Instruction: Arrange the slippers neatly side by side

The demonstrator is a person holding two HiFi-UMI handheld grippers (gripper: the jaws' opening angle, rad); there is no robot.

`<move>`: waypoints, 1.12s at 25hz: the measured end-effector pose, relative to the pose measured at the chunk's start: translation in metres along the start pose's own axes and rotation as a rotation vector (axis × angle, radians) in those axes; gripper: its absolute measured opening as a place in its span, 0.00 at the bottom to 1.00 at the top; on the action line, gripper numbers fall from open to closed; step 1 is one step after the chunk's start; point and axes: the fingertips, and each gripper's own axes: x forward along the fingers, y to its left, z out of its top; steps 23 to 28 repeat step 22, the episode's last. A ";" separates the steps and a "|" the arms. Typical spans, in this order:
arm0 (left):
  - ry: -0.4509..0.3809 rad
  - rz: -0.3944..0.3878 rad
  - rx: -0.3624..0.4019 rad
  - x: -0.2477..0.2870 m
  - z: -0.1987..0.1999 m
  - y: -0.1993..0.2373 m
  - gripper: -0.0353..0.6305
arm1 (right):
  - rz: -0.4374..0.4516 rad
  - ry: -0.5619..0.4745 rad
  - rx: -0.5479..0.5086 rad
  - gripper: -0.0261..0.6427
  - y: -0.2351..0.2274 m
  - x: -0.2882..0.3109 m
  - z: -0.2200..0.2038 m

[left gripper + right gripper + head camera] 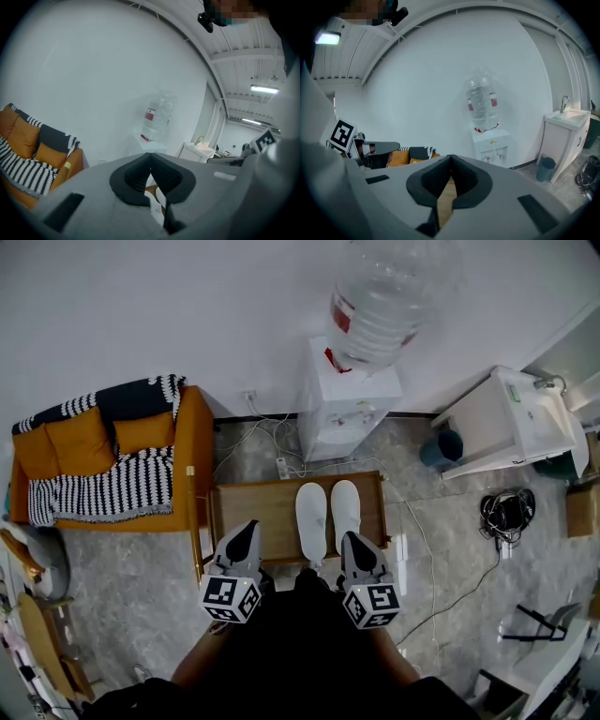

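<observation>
Two white slippers, the left one and the right one, lie side by side with their toes pointing away on a low wooden table. My left gripper hovers over the table's near edge, to the left of the pair, its jaws shut and empty. Just at the heel of the right slipper, my right gripper is also shut with nothing in it. In the left gripper view the jaws meet at the tips, and a bit of white slipper shows below them. In the right gripper view the shut jaws show only table wood below.
A white water dispenser with a big bottle stands behind the table. An orange sofa with a striped blanket is at the left. A white sink cabinet, a blue bin and coiled cables are at the right.
</observation>
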 end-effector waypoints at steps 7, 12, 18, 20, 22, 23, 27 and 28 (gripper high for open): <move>0.003 0.004 -0.001 -0.002 -0.002 0.002 0.07 | 0.011 0.012 -0.009 0.06 0.004 0.002 -0.003; 0.000 -0.002 0.000 -0.001 -0.002 0.001 0.07 | 0.008 0.020 -0.014 0.06 0.004 0.003 -0.005; 0.002 0.000 0.000 -0.001 -0.002 0.002 0.07 | 0.004 0.025 -0.014 0.06 0.002 0.004 -0.006; 0.002 0.000 -0.002 -0.001 -0.002 0.002 0.07 | 0.006 0.023 -0.014 0.06 0.002 0.005 -0.006; 0.003 -0.002 -0.003 0.001 -0.003 0.003 0.07 | 0.008 0.022 -0.015 0.06 0.002 0.006 -0.006; 0.003 -0.002 -0.003 0.001 -0.003 0.003 0.07 | 0.008 0.022 -0.015 0.06 0.002 0.006 -0.006; 0.003 -0.002 -0.003 0.001 -0.003 0.003 0.07 | 0.008 0.022 -0.015 0.06 0.002 0.006 -0.006; 0.003 -0.002 -0.003 0.001 -0.003 0.003 0.07 | 0.008 0.022 -0.015 0.06 0.002 0.006 -0.006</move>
